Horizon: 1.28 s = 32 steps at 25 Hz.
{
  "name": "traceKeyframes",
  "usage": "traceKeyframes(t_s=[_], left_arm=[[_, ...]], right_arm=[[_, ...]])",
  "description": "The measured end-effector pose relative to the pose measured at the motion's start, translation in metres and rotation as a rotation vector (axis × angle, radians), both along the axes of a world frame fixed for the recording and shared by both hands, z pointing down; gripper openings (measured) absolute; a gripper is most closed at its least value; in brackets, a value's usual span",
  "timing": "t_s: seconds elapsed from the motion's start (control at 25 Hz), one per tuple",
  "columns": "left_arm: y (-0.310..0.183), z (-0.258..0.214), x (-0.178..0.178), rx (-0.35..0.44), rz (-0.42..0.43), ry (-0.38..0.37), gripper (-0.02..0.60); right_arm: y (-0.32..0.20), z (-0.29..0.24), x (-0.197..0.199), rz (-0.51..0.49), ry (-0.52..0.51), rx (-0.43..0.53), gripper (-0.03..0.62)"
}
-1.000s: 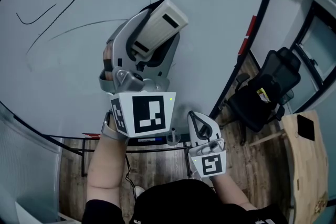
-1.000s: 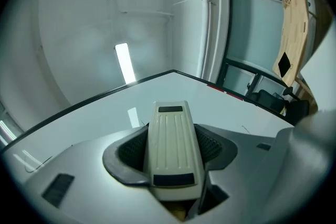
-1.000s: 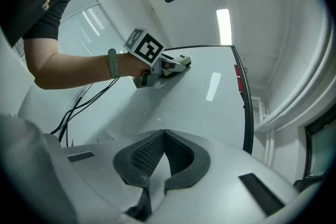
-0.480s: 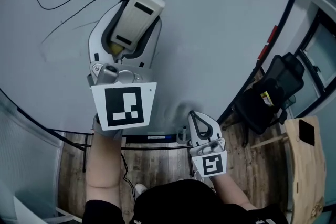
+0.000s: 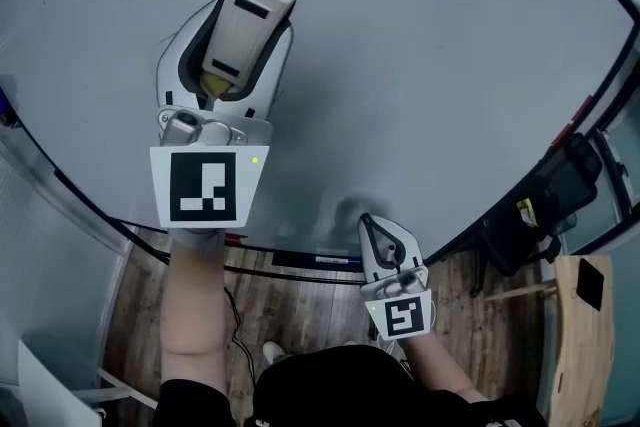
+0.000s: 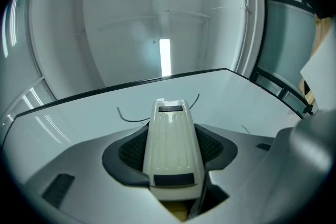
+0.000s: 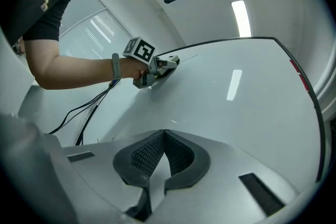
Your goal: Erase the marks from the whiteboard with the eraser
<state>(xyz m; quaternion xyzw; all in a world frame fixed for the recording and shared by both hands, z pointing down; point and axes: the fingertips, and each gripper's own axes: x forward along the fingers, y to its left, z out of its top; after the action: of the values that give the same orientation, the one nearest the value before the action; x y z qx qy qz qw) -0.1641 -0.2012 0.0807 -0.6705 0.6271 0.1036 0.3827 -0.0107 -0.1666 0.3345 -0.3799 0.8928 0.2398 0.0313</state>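
The eraser (image 5: 245, 25) shows only its cream back. Its wiping face is turned away in both the head view and the left gripper view, so whether it touches the whiteboard (image 5: 430, 85) cannot be told. In the left gripper view its front end covers the middle stretch of the black marks (image 6: 128, 116). In the head view the marker cube (image 5: 205, 185) of the left gripper (image 5: 243, 50) hides the hand beneath it. The whiteboard runs past the top edge there, and a black chair (image 5: 530, 225) is partly hidden behind its rim.
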Motion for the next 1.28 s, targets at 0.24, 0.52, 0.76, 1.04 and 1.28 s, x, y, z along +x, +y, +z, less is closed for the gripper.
traceKeyframes(t_s=[0.24, 0.52, 0.76, 1.04, 1.28], left_arm=[[0.011, 0.009, -0.081, 0.018, -0.016, 0.031, 0.265], [0.021, 0.031, -0.17, 0.031, -0.045, 0.073, 0.265], [0.028, 0.042, -0.21, 0.028, -0.042, 0.128, 0.265], [0.027, 0.039, -0.203, 0.04, -0.052, 0.134, 0.264], [0.026, 0.03, -0.171, 0.051, -0.065, 0.08, 0.263]], right_arm=[[0.003, 0.005, -0.053, -0.039, 0.026, -0.005, 0.028], [0.007, 0.01, -0.108, -0.077, 0.041, -0.011, 0.028], [0.008, 0.015, -0.137, -0.094, 0.037, -0.024, 0.028], [0.005, 0.019, -0.14, -0.092, 0.032, -0.028, 0.028], [-0.002, 0.015, -0.119, -0.09, 0.011, -0.032, 0.028]])
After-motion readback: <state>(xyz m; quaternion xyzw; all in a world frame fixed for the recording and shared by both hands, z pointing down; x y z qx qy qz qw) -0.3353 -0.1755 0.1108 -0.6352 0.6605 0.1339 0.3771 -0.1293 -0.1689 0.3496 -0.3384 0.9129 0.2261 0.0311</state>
